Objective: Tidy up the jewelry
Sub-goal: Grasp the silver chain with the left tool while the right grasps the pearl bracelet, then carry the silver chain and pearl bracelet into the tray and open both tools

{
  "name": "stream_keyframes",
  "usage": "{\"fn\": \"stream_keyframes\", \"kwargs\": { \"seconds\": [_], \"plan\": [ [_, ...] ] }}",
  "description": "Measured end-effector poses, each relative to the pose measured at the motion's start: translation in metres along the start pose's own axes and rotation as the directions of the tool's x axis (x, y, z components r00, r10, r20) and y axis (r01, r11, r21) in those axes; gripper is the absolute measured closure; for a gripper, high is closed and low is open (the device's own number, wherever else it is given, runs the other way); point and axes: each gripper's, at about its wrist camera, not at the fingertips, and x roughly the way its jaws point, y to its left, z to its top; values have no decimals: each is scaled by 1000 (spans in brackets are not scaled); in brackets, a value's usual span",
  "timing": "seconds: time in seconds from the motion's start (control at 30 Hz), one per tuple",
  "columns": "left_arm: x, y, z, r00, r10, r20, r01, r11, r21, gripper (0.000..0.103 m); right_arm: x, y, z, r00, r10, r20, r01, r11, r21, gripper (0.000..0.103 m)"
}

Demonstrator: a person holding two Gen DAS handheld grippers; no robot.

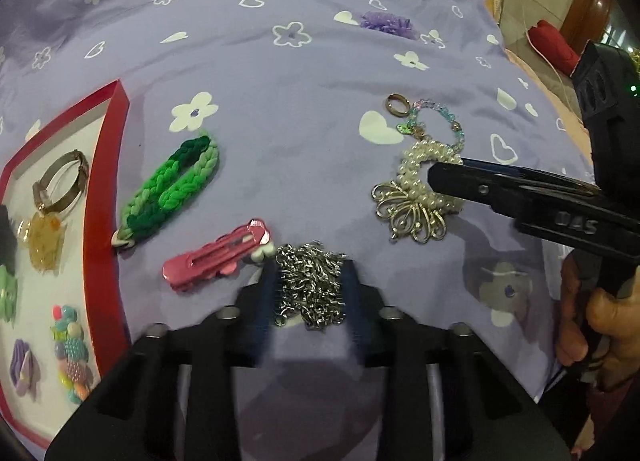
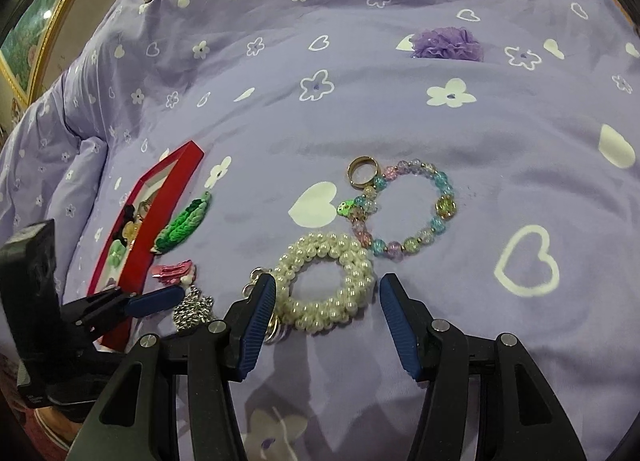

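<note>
Left wrist view: the silver chain [image 1: 312, 285], lower centre, sits pinched in the left gripper [image 1: 308, 293]. The right gripper [image 2: 328, 325] stands spread around the pearl bracelet [image 2: 328, 281]. The red tray [image 1: 108, 197] at left holds several pieces; many remain on the bedspread [image 1: 280, 121].
</note>
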Motion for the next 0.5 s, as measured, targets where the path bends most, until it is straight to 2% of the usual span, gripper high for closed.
{"fn": "stream_keyframes", "kwargs": {
  "seconds": [0.03,0.07,0.3,0.5],
  "plan": [
    [0,1,0,1000,-2,2,2,1000,1,83,1,1,0,1000,-14,3,14,1000,-6,66],
    [-1,2,0,1000,-3,4,3,1000,1,85,2,0,0,999,-33,0,33,999,-10,87],
    [-16,11,-2,998,-58,31,59,998,-39,87,-8,-1,0,1000,15,24,-15,1000,19,91],
    [-46,12,-5,993,-73,92,77,996,-43,87,-33,14,4,996,53,76,-54,999,7,91]
  ]
}}
